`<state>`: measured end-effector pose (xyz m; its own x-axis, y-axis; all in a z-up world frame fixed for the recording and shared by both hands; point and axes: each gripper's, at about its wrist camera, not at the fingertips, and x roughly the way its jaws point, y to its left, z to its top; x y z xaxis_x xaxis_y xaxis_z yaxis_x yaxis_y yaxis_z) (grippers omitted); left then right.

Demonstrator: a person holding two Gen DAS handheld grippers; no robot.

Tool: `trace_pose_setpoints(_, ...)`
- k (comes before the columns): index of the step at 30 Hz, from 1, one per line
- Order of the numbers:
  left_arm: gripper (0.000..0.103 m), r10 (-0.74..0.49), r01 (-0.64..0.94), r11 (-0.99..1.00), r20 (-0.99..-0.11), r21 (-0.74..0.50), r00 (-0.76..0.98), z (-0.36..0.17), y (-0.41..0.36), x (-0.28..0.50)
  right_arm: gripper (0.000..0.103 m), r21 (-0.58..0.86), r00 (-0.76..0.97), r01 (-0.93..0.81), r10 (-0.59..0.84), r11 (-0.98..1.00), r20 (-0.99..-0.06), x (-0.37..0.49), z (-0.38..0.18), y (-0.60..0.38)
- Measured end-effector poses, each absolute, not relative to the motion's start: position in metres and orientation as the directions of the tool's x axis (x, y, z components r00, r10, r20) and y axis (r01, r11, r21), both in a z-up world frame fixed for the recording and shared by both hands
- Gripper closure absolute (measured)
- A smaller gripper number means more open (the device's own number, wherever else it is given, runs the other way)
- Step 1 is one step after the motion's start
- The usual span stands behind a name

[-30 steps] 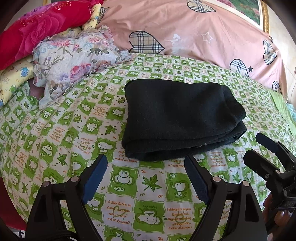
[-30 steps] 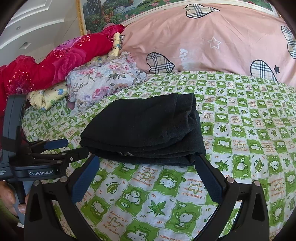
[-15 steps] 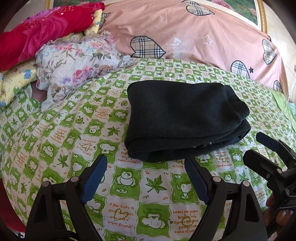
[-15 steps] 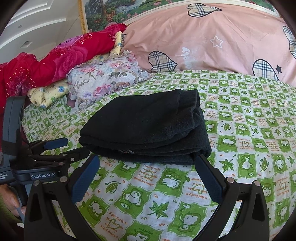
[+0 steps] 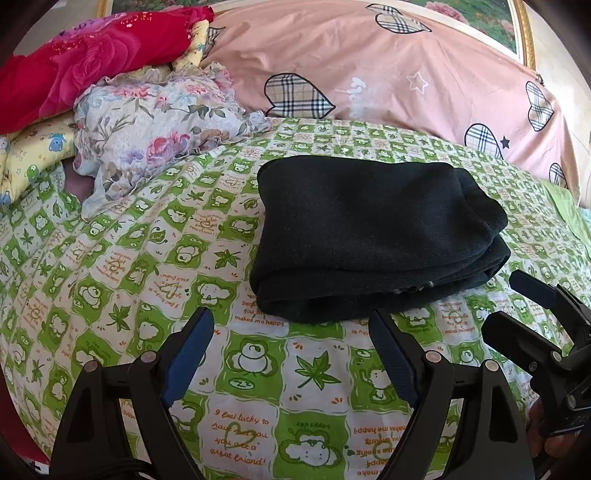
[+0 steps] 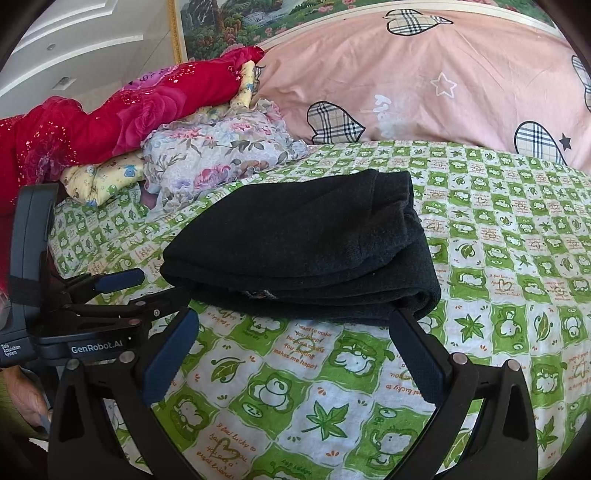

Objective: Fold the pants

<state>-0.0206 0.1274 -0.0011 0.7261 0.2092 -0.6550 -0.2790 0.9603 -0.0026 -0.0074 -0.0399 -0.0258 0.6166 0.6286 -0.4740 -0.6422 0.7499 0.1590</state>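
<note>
The black pants (image 5: 373,236) lie folded in a thick rectangular stack on the green-and-white patterned bedsheet (image 5: 147,280); they also show in the right wrist view (image 6: 306,247). My left gripper (image 5: 291,328) is open and empty, just short of the stack's near edge. My right gripper (image 6: 291,325) is open and empty, its fingertips close to the stack's near edge, not gripping it. The right gripper also shows at the right of the left wrist view (image 5: 524,302), and the left gripper at the left of the right wrist view (image 6: 147,286).
A large pink pillow with plaid hearts (image 5: 388,70) lies behind the pants. A floral cloth (image 5: 155,125), a red blanket (image 5: 81,66) and a yellow patterned fabric (image 5: 29,155) are heaped at the back left. A framed painting (image 6: 258,22) hangs above the bed.
Both grippers have drawn back slightly and tilted upward, so the pants sit lower and a bit farther off in the views. Both stay open. The pants have not moved.
</note>
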Motion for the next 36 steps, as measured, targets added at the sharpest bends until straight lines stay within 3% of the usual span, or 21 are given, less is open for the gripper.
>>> trace_pose_setpoints(36,0.016,0.185,-0.251,0.968,-0.687,0.004,0.703,-0.0100,0.1266,-0.0135,0.000,0.173,0.603,-0.632,0.619,0.756,-0.503,0.0004,-0.0317,-0.0393)
